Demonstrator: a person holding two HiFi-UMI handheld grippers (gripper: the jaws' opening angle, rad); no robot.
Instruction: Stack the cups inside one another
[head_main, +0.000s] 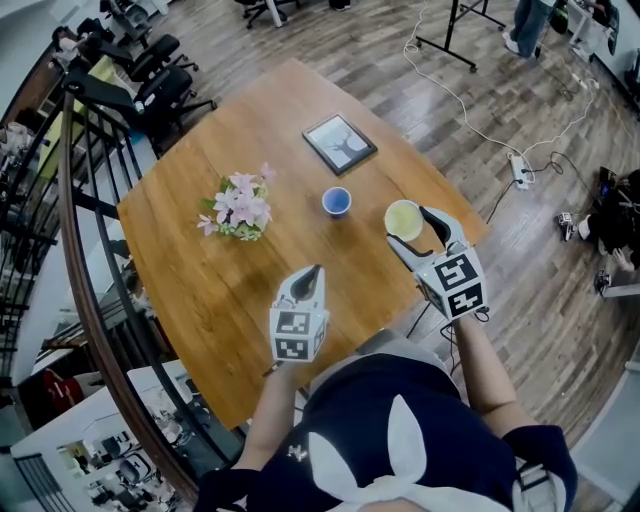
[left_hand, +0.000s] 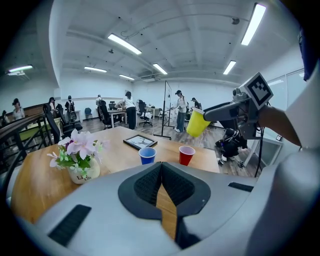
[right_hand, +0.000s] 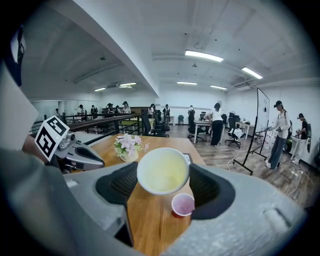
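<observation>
Item: yellow cup (right_hand: 163, 171), clamped in my right claw (right_hand: 162, 187) above the table (right_hand: 150, 225). Red cup (right_hand: 183, 204) seemingly just beneath; I'd centre, level it, lower slowly. Left claw (left_hand: 161, 170) closed, empty. Blue cup (left_hand: 147, 155) stands left of red.

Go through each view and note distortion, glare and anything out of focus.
Head view: heavy fisheye, the railing and table edges bow; light even. Left gripper view: dark corners, ceiling lights blown out, the left tongs up close look soft while the blue cup is sharp. Right gripper view: dark corners, the yellow cup held close is slightly soft.
</observation>
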